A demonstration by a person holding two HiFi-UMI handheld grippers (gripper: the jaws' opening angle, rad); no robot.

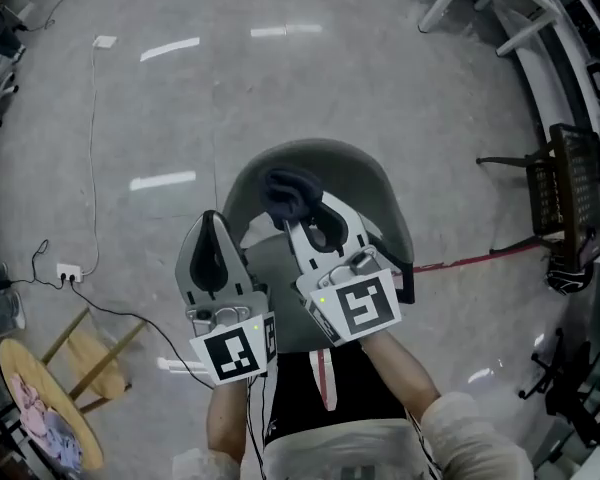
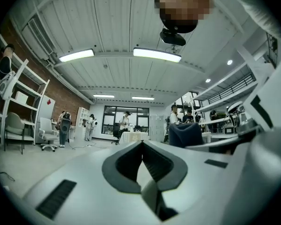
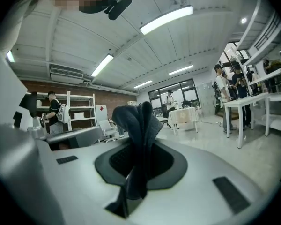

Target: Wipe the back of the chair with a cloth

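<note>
Both grippers held close under the head camera, marker cubes nearest.

- Left gripper (image 1: 212,230): jaws pressed together, nothing between them (confirmed in left gripper view (image 2: 142,146)).
- Right gripper (image 1: 305,218): jaws clamped on a dark blue cloth (image 1: 288,195). In the right gripper view (image 3: 139,161) the cloth (image 3: 138,118) stands bunched above the jaw tips, with a tail hanging between them.
- Cloth also visible to the right in the left gripper view (image 2: 185,134).
- Grey chair (image 1: 375,193) just beyond both grippers. Cloth overlaps its shell from above; contact not determinable.
- Floor (image 1: 280,78): power strip (image 1: 68,271) far left, round-topped wooden stool (image 1: 50,408) near left, black wire chair (image 1: 570,203) right.
</note>
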